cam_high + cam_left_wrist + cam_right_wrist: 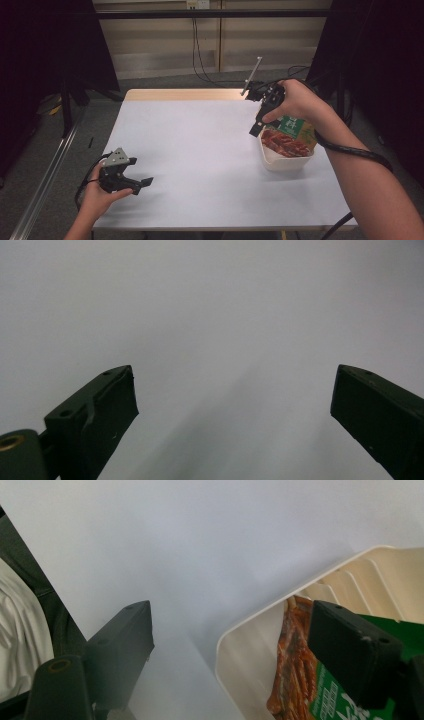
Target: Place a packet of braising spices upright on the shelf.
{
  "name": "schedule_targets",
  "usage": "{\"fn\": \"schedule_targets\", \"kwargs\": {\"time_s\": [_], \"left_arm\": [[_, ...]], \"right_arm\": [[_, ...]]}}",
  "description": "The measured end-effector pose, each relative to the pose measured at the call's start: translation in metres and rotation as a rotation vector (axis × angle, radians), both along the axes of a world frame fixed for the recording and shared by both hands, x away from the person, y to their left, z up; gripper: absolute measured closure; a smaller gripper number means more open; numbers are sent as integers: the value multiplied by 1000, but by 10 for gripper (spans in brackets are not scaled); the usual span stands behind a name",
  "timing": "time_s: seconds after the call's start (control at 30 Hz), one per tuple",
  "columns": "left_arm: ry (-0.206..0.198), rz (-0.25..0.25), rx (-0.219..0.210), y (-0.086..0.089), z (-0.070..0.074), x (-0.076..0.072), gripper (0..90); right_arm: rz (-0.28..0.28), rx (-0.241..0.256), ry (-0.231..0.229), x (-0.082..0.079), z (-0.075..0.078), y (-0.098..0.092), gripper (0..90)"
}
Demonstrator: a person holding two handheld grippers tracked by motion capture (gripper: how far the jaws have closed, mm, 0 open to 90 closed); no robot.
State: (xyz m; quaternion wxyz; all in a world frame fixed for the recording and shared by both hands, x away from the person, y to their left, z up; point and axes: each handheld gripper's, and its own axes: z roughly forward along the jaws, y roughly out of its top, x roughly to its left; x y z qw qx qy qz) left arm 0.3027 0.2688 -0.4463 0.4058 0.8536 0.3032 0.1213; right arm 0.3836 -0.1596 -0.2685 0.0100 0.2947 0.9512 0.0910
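A cream plastic bin (282, 163) stands at the right of the white table (200, 150). In it lies a snack packet (291, 137), green with a picture of red-brown strips. My right gripper (255, 130) hovers open over the bin's near-left rim, pointing down. In the right gripper view its jaws (230, 625) straddle the bin's rim (300, 582), one over the packet (295, 670) and one over bare table. My left gripper (142, 182) rests low at the table's front left, open, with nothing between its fingers (235, 390).
A bare wooden strip (185, 94) runs along the table's far edge. Black cables (200, 65) trail over the floor behind, and dark stands (67, 95) flank both sides. A metal rail (45, 185) lies on the floor at the left.
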Motion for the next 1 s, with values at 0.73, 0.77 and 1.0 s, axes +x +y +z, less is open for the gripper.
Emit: {"fn": "schedule_targets", "kwargs": {"time_s": [0.73,0.77,1.0], "left_arm": [[17,6,-14,-1,-1,-1,42],[17,6,-14,-1,-1,-1,42],[11,6,-3,0,0,0,39]], "right_arm": [[69,-2,17,-8,-41,26,155],[69,-2,17,-8,-41,26,155],[86,7,16,-11,-53,32,154]]}}
